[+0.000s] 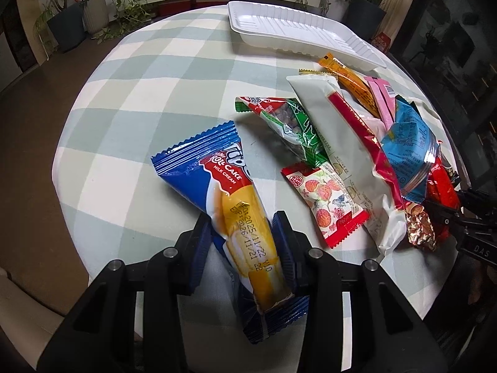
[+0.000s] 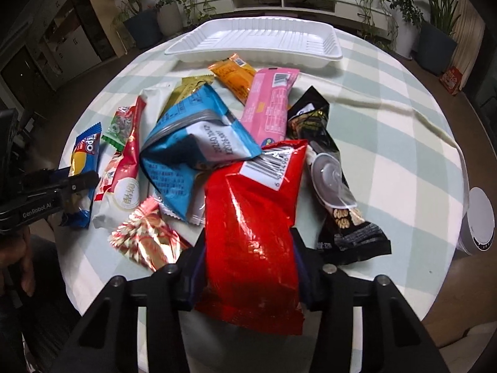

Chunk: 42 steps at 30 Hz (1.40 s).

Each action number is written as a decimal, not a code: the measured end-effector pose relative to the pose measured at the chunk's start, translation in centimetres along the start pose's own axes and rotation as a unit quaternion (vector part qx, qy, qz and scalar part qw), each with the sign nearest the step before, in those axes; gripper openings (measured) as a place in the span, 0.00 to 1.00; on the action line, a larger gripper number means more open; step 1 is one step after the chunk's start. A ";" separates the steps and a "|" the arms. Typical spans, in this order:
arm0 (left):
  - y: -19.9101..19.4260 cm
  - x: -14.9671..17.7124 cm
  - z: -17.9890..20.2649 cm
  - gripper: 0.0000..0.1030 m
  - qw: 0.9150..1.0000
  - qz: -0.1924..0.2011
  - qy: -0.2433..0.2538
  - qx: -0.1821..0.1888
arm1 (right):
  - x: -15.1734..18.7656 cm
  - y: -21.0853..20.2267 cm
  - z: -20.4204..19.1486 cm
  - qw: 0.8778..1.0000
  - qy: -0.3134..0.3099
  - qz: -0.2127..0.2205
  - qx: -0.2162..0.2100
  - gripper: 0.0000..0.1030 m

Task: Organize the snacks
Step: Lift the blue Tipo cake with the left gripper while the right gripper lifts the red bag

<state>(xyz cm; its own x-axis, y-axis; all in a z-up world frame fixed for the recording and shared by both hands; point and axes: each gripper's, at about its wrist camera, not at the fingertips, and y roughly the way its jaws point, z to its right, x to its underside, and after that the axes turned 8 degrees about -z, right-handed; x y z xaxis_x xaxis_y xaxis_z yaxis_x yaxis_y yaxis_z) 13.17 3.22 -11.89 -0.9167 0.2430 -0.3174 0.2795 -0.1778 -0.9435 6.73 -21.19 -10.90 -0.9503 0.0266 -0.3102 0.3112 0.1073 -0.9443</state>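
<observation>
My left gripper (image 1: 243, 233) is shut on a blue Tipo roll cake packet (image 1: 223, 186), which points away over the table; it also shows in the right wrist view (image 2: 84, 161). My right gripper (image 2: 248, 248) is shut on a red foil snack bag (image 2: 257, 217). A pile of snacks lies between them: a blue pouch (image 2: 192, 143), a pink packet (image 2: 270, 102), an orange packet (image 2: 233, 74), a black nut bar (image 2: 335, 180), a white-and-red packet (image 1: 341, 143), a green bean packet (image 1: 285, 124). An empty white tray (image 2: 257, 43) sits at the table's far side, also in the left wrist view (image 1: 298, 31).
The round table carries a green-and-white checked cloth (image 1: 139, 93). A white cylindrical object (image 2: 478, 223) stands at the right edge. Potted plants (image 2: 146, 15) and a low white shelf (image 2: 279, 0) stand beyond the table. A red-and-gold candy wrapper (image 2: 146, 236) lies near my right gripper.
</observation>
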 end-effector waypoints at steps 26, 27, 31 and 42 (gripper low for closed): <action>-1.7 1.0 0.8 0.29 0.999 0.011 0.003 0.049 | 1.0 -3.9 1.9 0.994 0.057 0.074 -0.063 0.44; -1.7 1.1 0.7 0.29 0.999 0.011 0.003 0.052 | 1.0 -4.0 2.1 0.994 0.059 0.075 -0.062 0.44; -2.1 1.1 0.5 0.29 0.998 0.012 0.000 0.064 | 0.9 -4.4 2.7 0.992 0.070 0.082 -0.063 0.44; -5.3 -0.3 0.2 0.29 0.994 0.038 -0.005 0.107 | 0.7 -6.0 4.1 0.983 0.097 0.113 -0.104 0.44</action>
<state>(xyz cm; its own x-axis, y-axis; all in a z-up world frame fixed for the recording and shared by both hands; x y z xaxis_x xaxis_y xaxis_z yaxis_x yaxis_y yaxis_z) 11.86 3.92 -6.77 -0.8983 0.2115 -0.3851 0.2824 -0.3935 -0.8749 4.23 -25.91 -5.92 -0.8471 0.2598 -0.4637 0.5254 0.2778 -0.8042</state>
